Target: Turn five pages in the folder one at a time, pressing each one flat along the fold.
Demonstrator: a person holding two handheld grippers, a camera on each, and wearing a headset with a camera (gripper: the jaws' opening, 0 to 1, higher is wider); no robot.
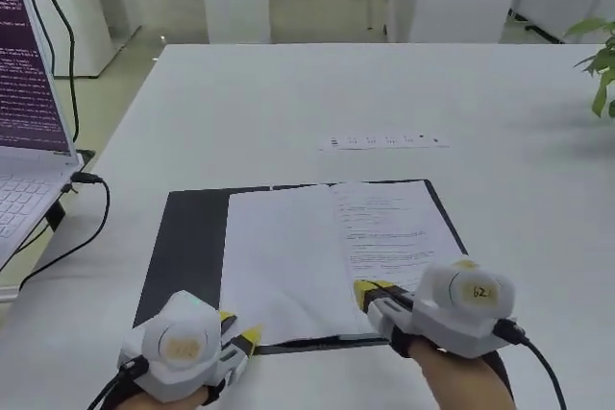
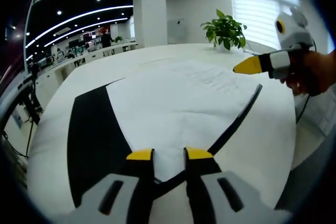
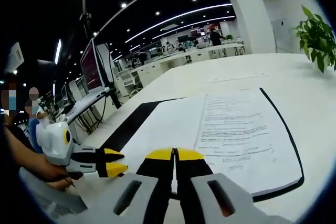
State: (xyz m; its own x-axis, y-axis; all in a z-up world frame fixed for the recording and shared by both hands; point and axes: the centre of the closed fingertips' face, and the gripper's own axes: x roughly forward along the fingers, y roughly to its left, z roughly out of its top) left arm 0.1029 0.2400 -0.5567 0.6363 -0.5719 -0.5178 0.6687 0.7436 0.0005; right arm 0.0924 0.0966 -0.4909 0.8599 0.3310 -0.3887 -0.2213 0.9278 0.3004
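- Black flat folder (image 1: pixel 187 237) lies open on the white workbench top (image 1: pixel 288 93), close to my edge of it.
- Left-hand white sheet (image 1: pixel 283 261) is blank; right-hand white sheet (image 1: pixel 394 228) carries printed text. Both lie flat, and bare black cover shows to the left of the blank sheet.
- My right gripper (image 1: pixel 370 290): yellow-tipped jaws pressed together, with the tips at the near edge of the sheets by the fold. I cannot tell whether a sheet is caught between them.
- My left gripper (image 1: pixel 238 326): jaws a little apart, at the folder's near edge by the blank sheet's near corner, clasping nothing that I can see.
- Thin white paper strip with small dark marks (image 1: pixel 384 141) lies on the top just beyond the folder.
- Open silver laptop (image 1: pixel 24 132) with a lit screen sits at far left, with a black cable (image 1: pixel 96 208) running beside it.
- Green leafy plant (image 1: pixel 601 64) at the far right edge.
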